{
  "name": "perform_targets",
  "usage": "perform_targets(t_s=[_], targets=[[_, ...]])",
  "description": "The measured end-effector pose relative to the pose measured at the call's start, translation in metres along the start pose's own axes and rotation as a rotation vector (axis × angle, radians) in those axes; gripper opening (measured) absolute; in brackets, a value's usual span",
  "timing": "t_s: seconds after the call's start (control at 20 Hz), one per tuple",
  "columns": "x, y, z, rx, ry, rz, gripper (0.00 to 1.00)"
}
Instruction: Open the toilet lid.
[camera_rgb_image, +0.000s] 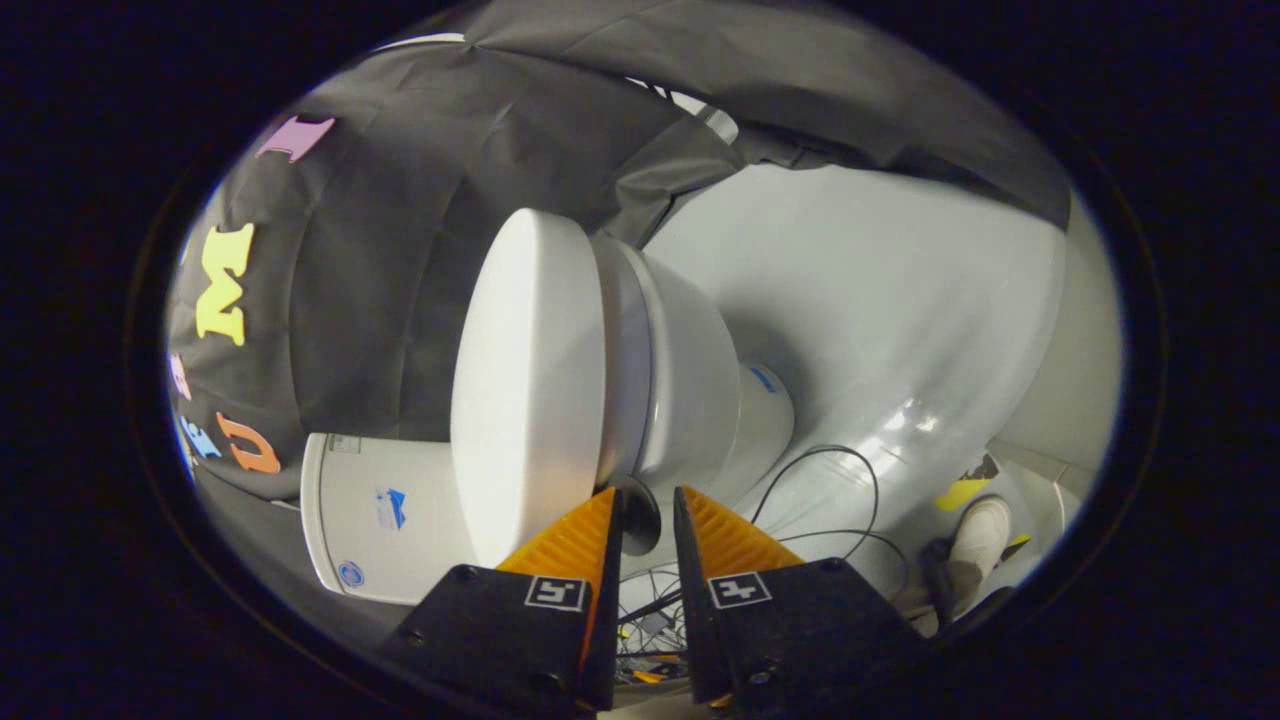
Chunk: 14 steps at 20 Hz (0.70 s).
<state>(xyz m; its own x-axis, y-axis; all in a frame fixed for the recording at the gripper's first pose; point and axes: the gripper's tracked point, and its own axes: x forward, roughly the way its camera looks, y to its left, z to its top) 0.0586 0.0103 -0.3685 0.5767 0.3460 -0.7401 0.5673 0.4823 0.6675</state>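
Grey floor (900, 300); claw (648, 500) rolled sideways, parted

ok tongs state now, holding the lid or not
Tongs: nearly closed on a small dark knob at the lid edge; firm grip cannot be told.

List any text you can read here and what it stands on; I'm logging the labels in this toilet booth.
No text is readable.
Blue logo on the white ceramic tank: too blurred.
Round blue sticker on the tank: too small.
Blue mark on the toilet's base: blurred.
Black-and-white squares on the orange-fingered tongs: patterns, no words. The fingers stand slightly apart at the closed white lid.
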Motion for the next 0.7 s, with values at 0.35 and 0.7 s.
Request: perform_targets(t_s=[0.35,0.7], targets=[[0.0008,0.0072,0.0015,0.128,0.033,0.064,0.19],[0.0012,0.0072,0.0003,0.119,0.038,0.067,0.18]])
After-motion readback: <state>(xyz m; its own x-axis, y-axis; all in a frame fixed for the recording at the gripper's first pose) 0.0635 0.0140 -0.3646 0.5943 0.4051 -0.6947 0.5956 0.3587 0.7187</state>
